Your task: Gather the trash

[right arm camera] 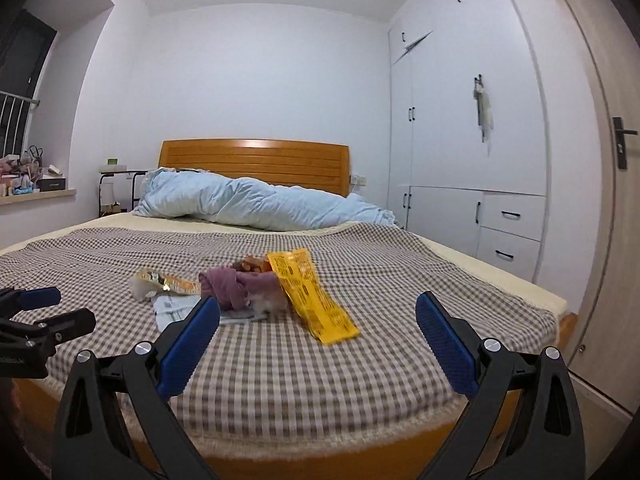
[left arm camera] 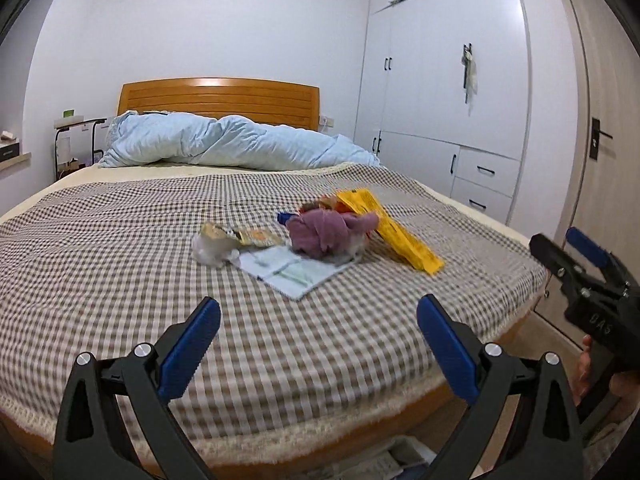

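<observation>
A small heap of trash lies mid-bed on the checked blanket [left arm camera: 120, 240]: a long yellow wrapper [left arm camera: 396, 232] [right arm camera: 312, 300], a crumpled purple cloth [left arm camera: 328, 230] [right arm camera: 232, 286], a pale printed paper sheet [left arm camera: 292, 270] [right arm camera: 172, 306], a gold snack wrapper [left arm camera: 240, 236] [right arm camera: 168, 280] and a clear plastic scrap [left arm camera: 212, 250]. My left gripper [left arm camera: 318, 344] hovers open over the bed's foot, short of the heap. My right gripper [right arm camera: 318, 344] is open too, facing the yellow wrapper. Each shows at the side of the other's view [left arm camera: 568, 256] [right arm camera: 48, 312].
A rumpled light-blue duvet [left arm camera: 224, 140] lies under the wooden headboard [left arm camera: 220, 98]. White wardrobes with drawers [left arm camera: 460, 80] line the right wall, beside a door [right arm camera: 616, 160]. A small side table [left arm camera: 76, 136] and a cluttered sill [right arm camera: 28, 176] stand left. A hand [left arm camera: 584, 372] holds the right gripper.
</observation>
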